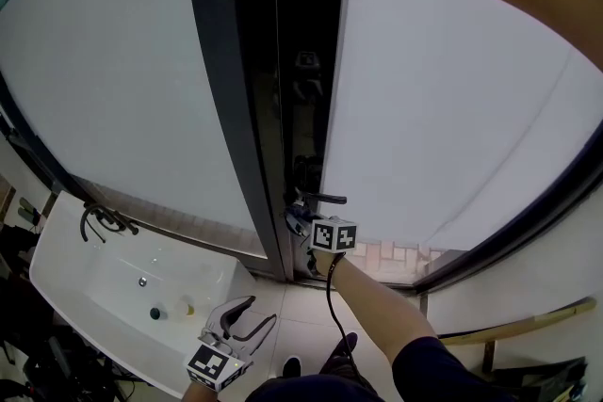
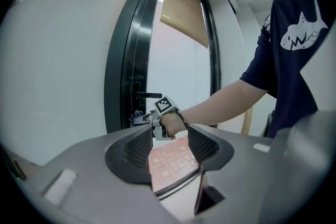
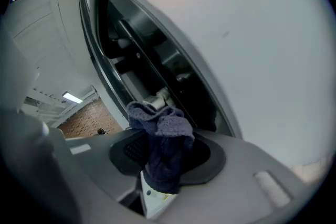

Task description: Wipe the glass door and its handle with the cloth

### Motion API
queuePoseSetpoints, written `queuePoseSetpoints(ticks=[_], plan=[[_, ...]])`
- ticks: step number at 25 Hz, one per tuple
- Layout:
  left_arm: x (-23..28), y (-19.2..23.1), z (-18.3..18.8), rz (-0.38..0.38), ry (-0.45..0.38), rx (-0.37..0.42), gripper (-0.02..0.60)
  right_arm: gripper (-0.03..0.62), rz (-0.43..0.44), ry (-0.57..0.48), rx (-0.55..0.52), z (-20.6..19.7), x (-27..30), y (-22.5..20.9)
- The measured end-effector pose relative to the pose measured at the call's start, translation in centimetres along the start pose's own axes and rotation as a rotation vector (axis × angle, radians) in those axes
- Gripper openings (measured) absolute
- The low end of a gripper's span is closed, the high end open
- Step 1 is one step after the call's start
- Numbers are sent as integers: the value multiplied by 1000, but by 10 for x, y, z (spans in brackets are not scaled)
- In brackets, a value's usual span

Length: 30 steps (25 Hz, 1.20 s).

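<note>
While left gripper (image 1: 262,310) hangs idle near the sink (image 1: 71,249), jaws spread and empty, right gripper (image 1: 298,223) pinches the blue cloth (image 3: 163,155), bunched against the glass door (image 1: 452,108) edge just below its handle (image 1: 325,199), likely to wipe there.

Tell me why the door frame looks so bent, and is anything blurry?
Head view: wide-angle lens bows the dark door frame; the glass is evenly bright white. Right gripper view: the cloth up close looks soft. Left gripper view: corners darken to black.
</note>
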<state>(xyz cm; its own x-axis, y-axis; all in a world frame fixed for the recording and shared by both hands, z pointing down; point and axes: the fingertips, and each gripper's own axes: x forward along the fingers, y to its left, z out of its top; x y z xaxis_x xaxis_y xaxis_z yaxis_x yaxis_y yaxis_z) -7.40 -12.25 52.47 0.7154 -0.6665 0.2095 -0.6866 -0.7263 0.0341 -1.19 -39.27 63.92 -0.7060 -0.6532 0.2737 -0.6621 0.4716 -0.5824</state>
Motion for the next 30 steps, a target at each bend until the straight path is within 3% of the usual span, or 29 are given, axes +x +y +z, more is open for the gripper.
queuePoseSetpoints(ticks=[4,8,11,15,19,22,30], plan=[[-2,2,-3,8,17,-11,206,141,-9,-3,-123,7,-4,-3],[3,2,0,-2,25,-3,206,140,-60,-38,-172,14,-11,-10],[8,-1,2,-16,23,14,206,141,-104,-59,-158,17,-18,-17],[9,-4,0,-30,19,17,206,133,-146,-149,-62,33,-39,-31],[7,-3,-4,-31,19,21,206,137,-169,-194,-99,52,-59,-30],[6,-4,-4,-36,12,22,206,136,-183,-232,-21,55,-75,-32],[5,-5,-3,-33,5,9,206,137,-135,81,17,-16,-27,-17]])
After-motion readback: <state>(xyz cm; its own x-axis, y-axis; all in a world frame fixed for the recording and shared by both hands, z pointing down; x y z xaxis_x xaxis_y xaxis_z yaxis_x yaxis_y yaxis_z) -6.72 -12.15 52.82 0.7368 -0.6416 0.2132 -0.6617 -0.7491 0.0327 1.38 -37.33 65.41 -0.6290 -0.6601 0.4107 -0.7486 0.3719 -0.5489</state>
